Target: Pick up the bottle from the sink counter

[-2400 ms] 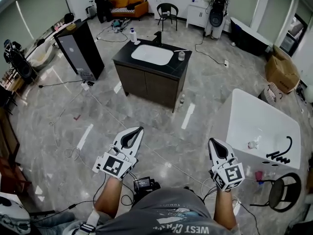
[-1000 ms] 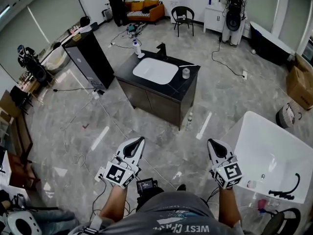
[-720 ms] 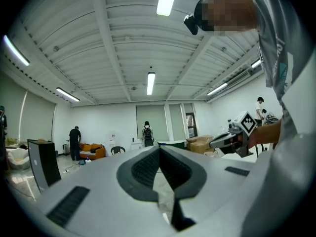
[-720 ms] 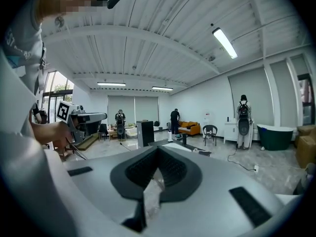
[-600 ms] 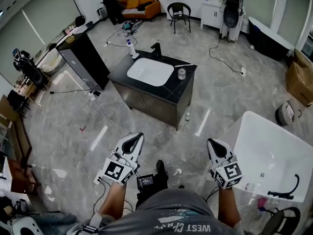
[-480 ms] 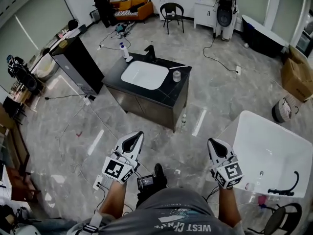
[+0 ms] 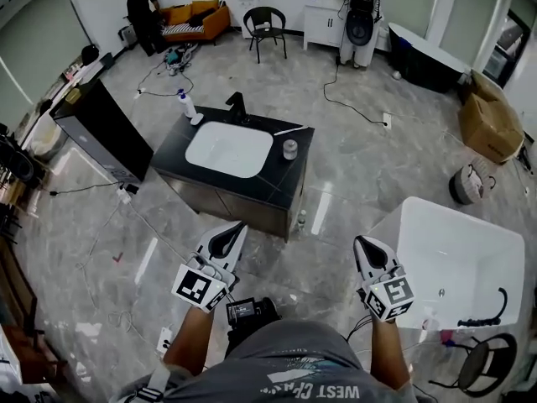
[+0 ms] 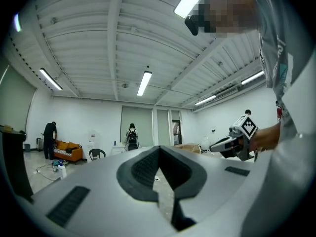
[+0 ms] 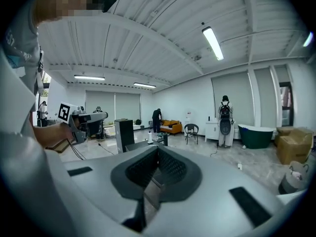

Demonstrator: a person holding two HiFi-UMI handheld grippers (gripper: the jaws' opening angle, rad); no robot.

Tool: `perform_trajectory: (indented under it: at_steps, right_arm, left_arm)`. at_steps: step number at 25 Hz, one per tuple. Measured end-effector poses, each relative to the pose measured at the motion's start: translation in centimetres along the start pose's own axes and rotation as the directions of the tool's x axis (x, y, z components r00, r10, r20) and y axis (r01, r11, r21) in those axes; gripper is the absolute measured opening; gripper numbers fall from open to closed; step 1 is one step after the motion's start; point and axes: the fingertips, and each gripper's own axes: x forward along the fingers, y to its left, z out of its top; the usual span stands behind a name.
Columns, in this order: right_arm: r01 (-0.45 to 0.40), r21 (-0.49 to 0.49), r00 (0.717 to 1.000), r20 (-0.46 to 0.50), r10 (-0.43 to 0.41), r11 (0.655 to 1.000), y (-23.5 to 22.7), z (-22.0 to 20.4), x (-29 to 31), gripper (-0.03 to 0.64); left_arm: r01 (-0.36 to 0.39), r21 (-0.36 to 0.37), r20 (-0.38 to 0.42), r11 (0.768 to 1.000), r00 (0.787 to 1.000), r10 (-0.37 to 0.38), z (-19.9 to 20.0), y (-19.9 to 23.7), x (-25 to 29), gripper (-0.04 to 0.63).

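The bottle (image 7: 186,105) is white with a blue top and stands at the far left corner of the black sink counter (image 7: 262,181), beside the black faucet (image 7: 237,106). A small cup (image 7: 289,149) sits at the right of the white basin. Both grippers are held low in front of the person, well short of the counter. My left gripper (image 7: 237,225) is shut and empty; its own view shows the bottle (image 8: 61,169) far off at the left. My right gripper (image 7: 362,242) is shut and empty too; in its view the bottle (image 9: 149,137) stands beyond the jaw tips.
A tall black cabinet (image 7: 96,128) stands left of the counter. A white bathtub (image 7: 457,259) fills the right side. A small bottle (image 7: 301,219) lies on the floor by the counter's near corner. Cables cross the floor. Chair (image 7: 264,23), sofa and people are at the back.
The view has shifted: the sink counter now sits lower and further left in the head view, and nearer. Both grippers stay shut and held the same way.
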Motion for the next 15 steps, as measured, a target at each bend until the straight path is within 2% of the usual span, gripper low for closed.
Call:
perform_trajectory:
  at_steps: [8,15]
  right_arm:
    - [0.048,-0.003,0.999,-0.018,-0.048,0.999,-0.8,1.4,6.8,0.002]
    - [0.006,-0.014,0.999,-0.046,-0.007,1.0,-1.0,1.8,11.6,0.002]
  left_arm:
    - [0.032,-0.021,0.0,0.999,0.999,-0.032,-0.9,5.6,0.5,0.003]
    - [-0.01,-0.052,-0.016,0.999,1.0,0.01,-2.5,9.3,1.3,0.003]
